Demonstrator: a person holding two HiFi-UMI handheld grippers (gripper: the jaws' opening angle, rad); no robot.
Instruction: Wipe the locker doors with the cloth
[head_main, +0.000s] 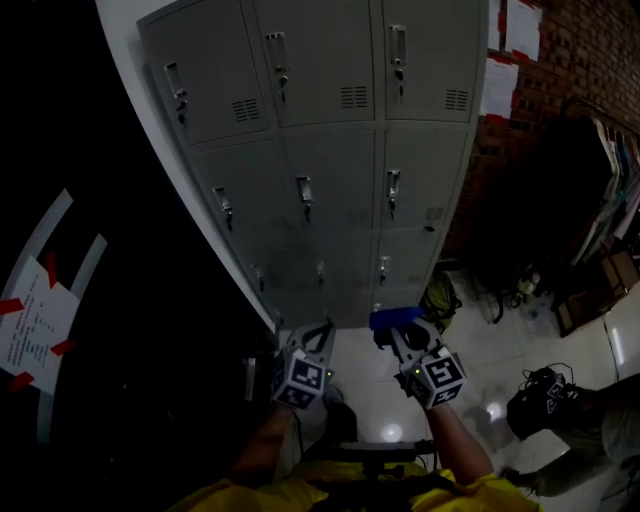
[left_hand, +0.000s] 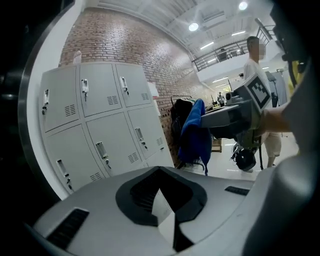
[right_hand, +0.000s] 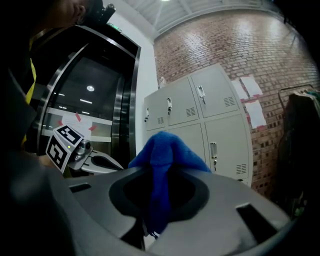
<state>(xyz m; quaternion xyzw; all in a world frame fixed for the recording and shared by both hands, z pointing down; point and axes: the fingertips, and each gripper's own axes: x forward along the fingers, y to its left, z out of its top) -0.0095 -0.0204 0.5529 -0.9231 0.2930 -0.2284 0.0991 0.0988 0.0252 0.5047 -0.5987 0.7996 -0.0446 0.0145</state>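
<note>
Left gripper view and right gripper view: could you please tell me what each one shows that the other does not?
Only the left gripper view shows the right gripper from the side, the blue cloth hanging from it, and a person standing behind. Only the right gripper view shows the left gripper, a dark glass door and taped paper. Both show the grey lockers, the brick wall and the cloth.
</note>
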